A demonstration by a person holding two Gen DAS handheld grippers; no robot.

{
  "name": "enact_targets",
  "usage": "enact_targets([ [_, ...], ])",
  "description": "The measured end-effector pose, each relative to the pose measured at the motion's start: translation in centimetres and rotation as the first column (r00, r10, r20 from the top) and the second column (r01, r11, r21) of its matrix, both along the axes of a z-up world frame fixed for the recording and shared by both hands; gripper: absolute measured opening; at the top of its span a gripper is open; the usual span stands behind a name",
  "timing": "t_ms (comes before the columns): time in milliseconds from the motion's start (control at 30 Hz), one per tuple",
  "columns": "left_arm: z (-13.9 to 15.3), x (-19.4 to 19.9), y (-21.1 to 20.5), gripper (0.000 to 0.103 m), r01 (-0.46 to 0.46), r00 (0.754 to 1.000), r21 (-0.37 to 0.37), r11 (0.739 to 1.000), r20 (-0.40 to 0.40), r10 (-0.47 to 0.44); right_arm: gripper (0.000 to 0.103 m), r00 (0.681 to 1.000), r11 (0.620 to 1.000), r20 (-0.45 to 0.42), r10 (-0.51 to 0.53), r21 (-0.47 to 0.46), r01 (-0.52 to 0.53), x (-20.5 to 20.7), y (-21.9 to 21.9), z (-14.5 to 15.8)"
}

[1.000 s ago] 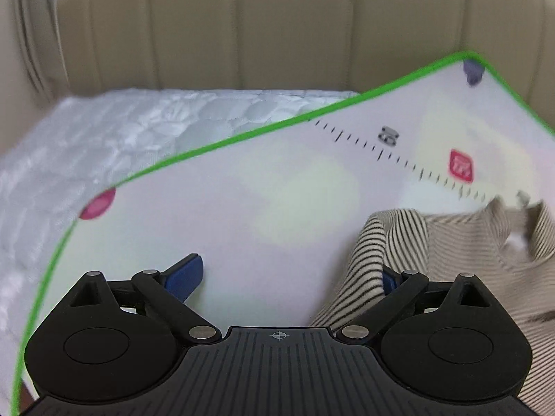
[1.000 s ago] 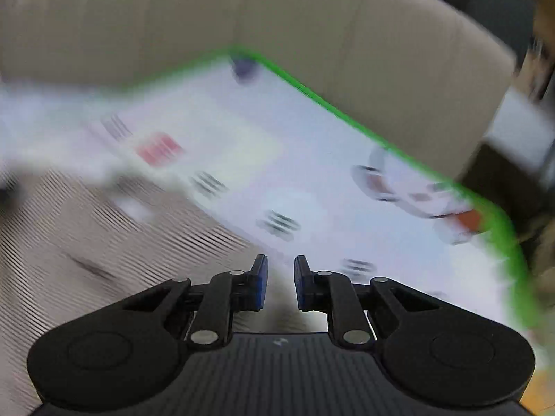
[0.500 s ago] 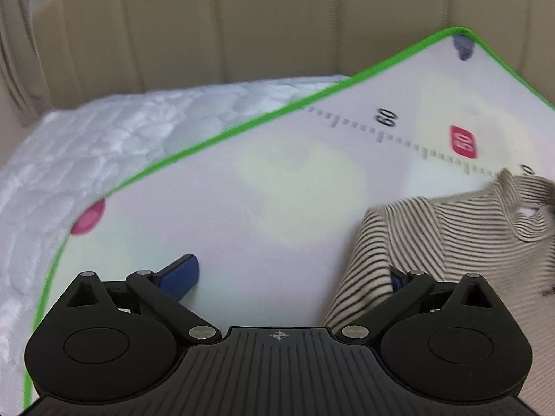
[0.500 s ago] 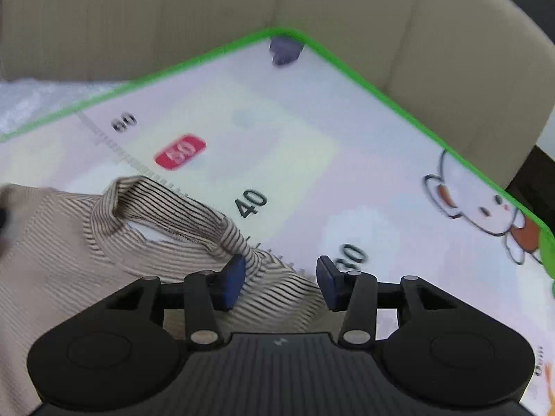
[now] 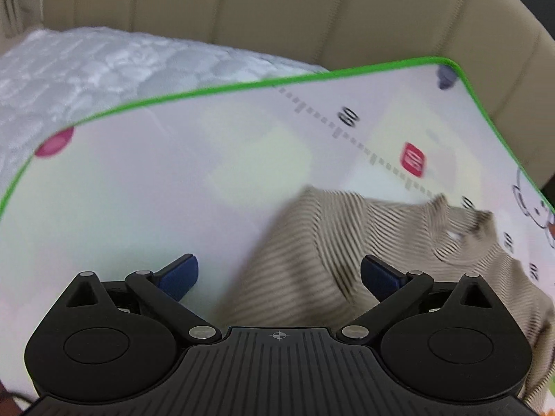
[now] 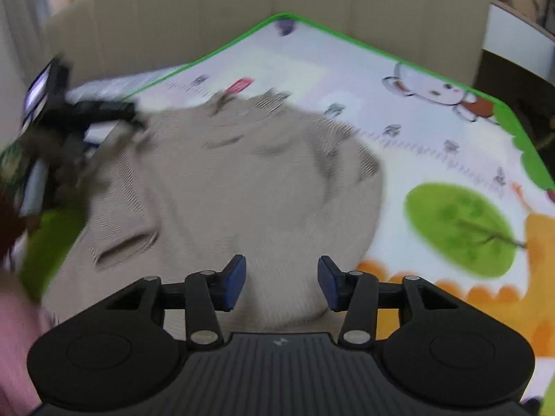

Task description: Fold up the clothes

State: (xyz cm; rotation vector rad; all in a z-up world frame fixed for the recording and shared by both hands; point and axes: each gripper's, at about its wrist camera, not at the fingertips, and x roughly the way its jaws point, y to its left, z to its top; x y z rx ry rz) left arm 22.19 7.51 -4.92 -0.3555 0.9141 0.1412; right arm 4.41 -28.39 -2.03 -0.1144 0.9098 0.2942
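- My left claw [image 5: 279, 275] stands spread wide with nothing pinched; the near edge of the striped sweater [image 5: 333, 242] lies under the gap, and neither blue pad presses it. A second ago its right pad sat behind a fold of that cloth; now that pad shows clear above it.
- My right claw [image 6: 280, 282] is opening, its blue pads apart over the sweater's lower body, the cloth lying beneath and gripping nothing. A second ago those pads were nearly together.
- The sweater [image 6: 236, 187] lies on the play mat [image 6: 433, 138], collar toward the mat's far corner, body spread toward me. The right view is blurred, so I cannot tell how the sleeves lie.
- Half a second ago my right view sat close over the collar and the printed numbers; now it takes in almost the whole garment, with the green tree print [image 6: 461, 225] to its right.
- In the left view the mat's green border [image 5: 208, 90] and the quilted white bedding [image 5: 86, 69] keep about the same places as before, though the mat's far corner now shows nearer the middle.
- The other claw and its handset [image 6: 55, 114] show blurred at the left edge of my right view, at the sweater's far shoulder.
- The padded beige headboard [image 5: 277, 7] stands behind the mat.
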Motion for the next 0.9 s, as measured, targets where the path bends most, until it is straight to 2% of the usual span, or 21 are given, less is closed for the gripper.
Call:
enact_targets([
  [100,1.0,-1.4,-0.8,0.102,0.0,1.0,0.03,1.0,0.015,0.0,0.049,0.993,0.989,0.091,0.069,-0.134,-0.056,-1.8,2.4,-2.7],
  [167,2.0,-2.6,-0.9,0.103,-0.003,1.0,0.034,0.999,0.026,0.002,0.049,0.988,0.976,0.123,0.093,-0.206,-0.066,-1.3,3.3,-4.8],
  [200,2.5,-3.2,-0.9,0.103,-0.003,1.0,0.024,1.0,0.031,0.002,0.04,0.987,0.972,0.125,0.098,-0.227,-0.067,-0.8,3.4,-5.6],
  [233,2.9,-3.8,-0.9,0.103,-0.003,0.999,0.012,1.0,0.034,0.003,0.02,0.989,0.977,0.119,0.088,-0.205,-0.062,-0.2,3.0,-5.3],
  [267,3.4,-4.5,-0.7,0.103,0.001,0.999,0.0,1.0,0.047,-0.001,0.012,0.991,0.981,0.112,0.078,-0.183,-0.057,0.4,2.5,-5.0],
  [300,3.8,-5.1,-0.5,0.103,0.005,0.998,-0.013,1.0,0.06,-0.004,0.011,0.992,0.986,0.109,0.067,-0.161,-0.049,1.1,2.0,-4.6],
  [400,4.9,-6.6,0.2,0.103,0.003,0.996,-0.042,0.999,0.092,0.001,0.01,0.972,0.992,0.228,-0.054,-0.101,0.078,3.6,-2.4,1.4],
  [467,4.9,-6.5,0.9,0.103,-0.033,0.995,-0.056,0.998,0.09,0.038,0.01,0.932,0.977,0.311,-0.184,-0.047,0.209,5.8,-6.4,6.0],
  [533,4.6,-6.0,1.7,0.103,-0.064,0.994,-0.092,0.994,0.08,0.071,0.009,0.878,0.948,0.372,-0.301,0.013,0.319,7.8,-9.9,10.2],
  [633,4.3,-5.3,2.1,0.103,-0.062,0.994,-0.132,0.989,0.077,0.073,0.009,0.829,0.924,0.421,-0.368,0.064,0.377,10.2,-11.9,14.8],
  [733,4.0,-4.9,2.7,0.103,-0.057,0.994,-0.152,0.987,0.079,0.07,0.009,0.829,0.937,0.441,-0.344,0.099,0.336,11.7,-9.8,16.8],
  [900,3.8,-5.3,5.4,0.103,-0.14,0.984,-0.212,0.967,0.08,0.16,0.009,0.88,0.971,0.412,-0.236,0.144,0.193,13.9,-2.4,16.1],
])
